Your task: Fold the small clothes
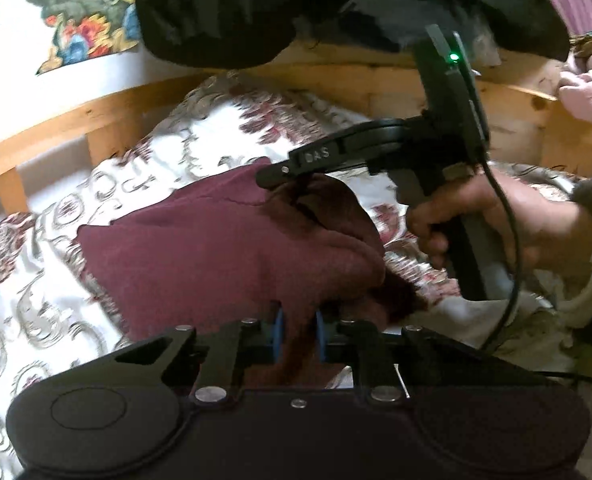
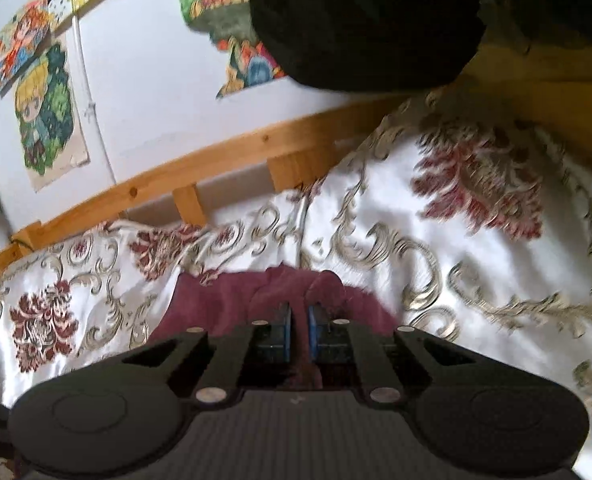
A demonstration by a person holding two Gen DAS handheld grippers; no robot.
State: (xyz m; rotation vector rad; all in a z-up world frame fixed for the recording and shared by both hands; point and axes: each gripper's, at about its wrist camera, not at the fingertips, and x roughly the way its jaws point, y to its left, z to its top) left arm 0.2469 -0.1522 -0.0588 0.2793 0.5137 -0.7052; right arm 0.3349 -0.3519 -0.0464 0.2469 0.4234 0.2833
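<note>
**Both my grippers pinch the maroon garment on the bed**

The bedspread (image 1: 47,320), white with maroon flowers and grey-gold scrolls, fills most of both views. It runs from the lower left of the left wrist frame up to the centre, and covers the right and lower left of the right wrist frame. Behind it a wooden bed rail (image 2: 231,160) crosses diagonally, with a pale wall above carrying colourful cartoon pictures (image 2: 51,116) at the upper left of the right wrist frame. A dark bulky cloth (image 1: 231,8) hangs across the top of both frames, and some pink fabric (image 1: 588,88) lies at the right edge of the left wrist frame.

The maroon garment (image 1: 199,248) lies on the bedspread in the middle of the left wrist frame, bunched and lifted along its right side. In the right wrist frame only a small part of it shows, low in the centre, just ahead of my tool.

My left gripper (image 1: 299,330), at the bottom centre of its own frame, has its 2 blue pads closed down on a fold of the garment, with cloth filling the narrow gap between them. My right gripper (image 2: 299,330) is nearly fully closed, its 2 blue pads clamping a ridge of the maroon cloth. From the left wrist frame I see it side-on at centre right, my right hand (image 1: 496,224) wrapped around its handle, its tip biting the garment's raised edge.
</note>
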